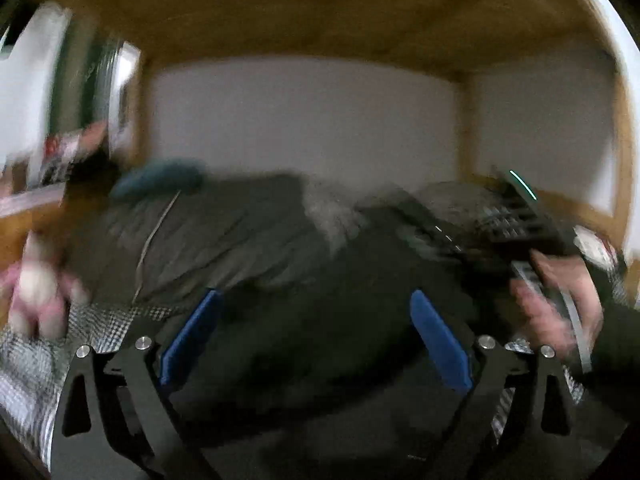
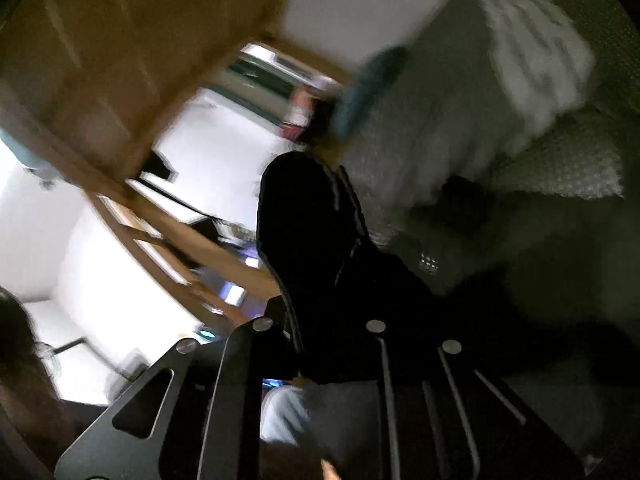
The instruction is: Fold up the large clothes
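Observation:
A large black garment (image 1: 328,360) lies spread over the bed, below and ahead of my left gripper (image 1: 316,338). That gripper is open: its blue pads (image 1: 192,336) stand wide apart with nothing between them. At the right of the left wrist view, a hand (image 1: 560,304) holds my right gripper (image 1: 460,240) at the garment's far edge. In the right wrist view, which is rolled sideways, a fold of the black garment (image 2: 312,232) rises from between the fingers of my right gripper (image 2: 320,340). It is shut on the cloth, which hides the pads.
A grey duvet (image 1: 224,232) covers the bed under a wooden bunk frame (image 1: 320,8). A teal object (image 1: 160,180) lies at the far left of the bed, and a pink plush toy (image 1: 36,292) sits near the left edge. White bedding (image 2: 532,56) is bunched beyond.

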Available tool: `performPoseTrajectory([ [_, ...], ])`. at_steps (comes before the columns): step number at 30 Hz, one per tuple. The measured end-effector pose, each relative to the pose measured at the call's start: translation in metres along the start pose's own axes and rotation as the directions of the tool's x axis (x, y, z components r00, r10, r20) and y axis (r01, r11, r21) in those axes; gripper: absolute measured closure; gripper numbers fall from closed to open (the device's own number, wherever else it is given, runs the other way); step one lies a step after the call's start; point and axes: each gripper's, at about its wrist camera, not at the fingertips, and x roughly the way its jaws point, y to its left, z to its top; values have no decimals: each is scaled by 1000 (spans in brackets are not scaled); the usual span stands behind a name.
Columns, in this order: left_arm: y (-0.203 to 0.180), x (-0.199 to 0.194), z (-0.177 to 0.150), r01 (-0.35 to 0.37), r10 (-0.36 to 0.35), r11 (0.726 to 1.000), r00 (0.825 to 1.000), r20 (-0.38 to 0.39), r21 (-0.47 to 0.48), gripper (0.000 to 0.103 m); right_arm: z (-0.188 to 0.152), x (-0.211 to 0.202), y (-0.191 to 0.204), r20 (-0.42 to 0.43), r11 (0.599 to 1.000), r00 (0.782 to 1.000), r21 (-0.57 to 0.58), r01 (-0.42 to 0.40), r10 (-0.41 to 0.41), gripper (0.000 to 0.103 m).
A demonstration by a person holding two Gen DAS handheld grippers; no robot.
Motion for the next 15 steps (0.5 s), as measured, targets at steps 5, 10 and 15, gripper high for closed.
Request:
performPoseTrajectory([
  [5,98,108,-19,-40,16,998,898,-440,-45,8,-87,-24,-63,-172,965,951,11,263,-257,75],
  [10,113,166,-96,-50,80,997,774,-628,65,8,-113,-35,-64,-207,956,948,118,270,-242,6],
  [15,100,156,-111,-88,140,989,818,-559,118,8,-94,-23,-70,-169,943,956,196,270,-238,21],
])
